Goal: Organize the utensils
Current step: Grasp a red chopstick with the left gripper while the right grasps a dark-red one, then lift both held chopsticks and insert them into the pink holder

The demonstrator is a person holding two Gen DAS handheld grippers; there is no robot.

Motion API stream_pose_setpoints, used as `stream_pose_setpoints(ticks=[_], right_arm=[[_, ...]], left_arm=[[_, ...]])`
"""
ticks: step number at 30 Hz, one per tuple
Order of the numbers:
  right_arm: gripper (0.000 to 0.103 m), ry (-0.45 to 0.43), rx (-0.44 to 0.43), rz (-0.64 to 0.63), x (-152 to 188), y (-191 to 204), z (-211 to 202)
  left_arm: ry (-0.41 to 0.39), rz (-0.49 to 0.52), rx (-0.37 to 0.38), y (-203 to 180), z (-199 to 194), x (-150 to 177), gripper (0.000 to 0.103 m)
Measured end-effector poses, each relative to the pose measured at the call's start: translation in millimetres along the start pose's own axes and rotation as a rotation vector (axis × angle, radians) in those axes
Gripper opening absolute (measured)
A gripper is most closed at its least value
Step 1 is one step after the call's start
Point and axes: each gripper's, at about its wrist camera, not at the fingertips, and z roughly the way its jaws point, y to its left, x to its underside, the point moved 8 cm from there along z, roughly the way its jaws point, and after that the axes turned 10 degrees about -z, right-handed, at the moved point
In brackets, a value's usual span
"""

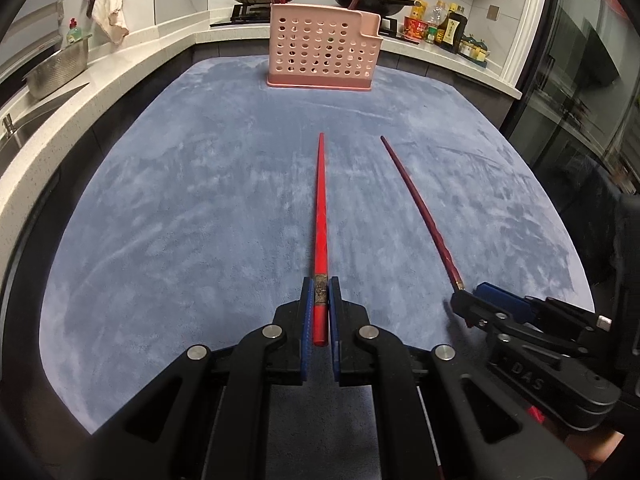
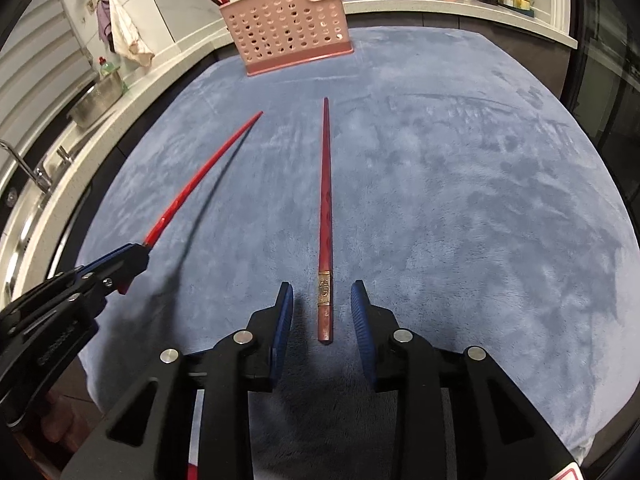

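Left tool [image 1: 321,294]: clamped on red chopstick [image 1: 320,208], tip toward tabletop's [image 1: 160,200] far edge. Right tool [image 2: 322,306]: jaws apart, straddling dark chopstick [image 2: 324,200] lying on tabletop, untouched. Pink holder [image 1: 324,50]: far edge, chopsticks inside.

Bright red chopstick [image 1: 321,208], dark red chopstick [image 2: 324,208], pink perforated holder [image 1: 322,50], blue cloth [image 1: 200,200]
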Motion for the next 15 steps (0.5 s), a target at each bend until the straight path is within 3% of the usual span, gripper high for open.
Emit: stream_pose_setpoints(ticks=[3, 8, 15], right_arm=[[0.025, 0.009, 0.013, -0.004, 1, -3, 7], [0.008, 0.002, 0.038, -0.025, -2, -6, 9], [0.007, -0.023, 0.015, -0.022, -7, -4, -6]], left_arm=[[0.003, 0.002, 0.000, 0, 1, 1, 0.007], [0.011, 0.001, 0.001, 0, 3, 2, 0.007], [-0.022, -0.012, 0.014, 1, -9, -10, 0.007]])
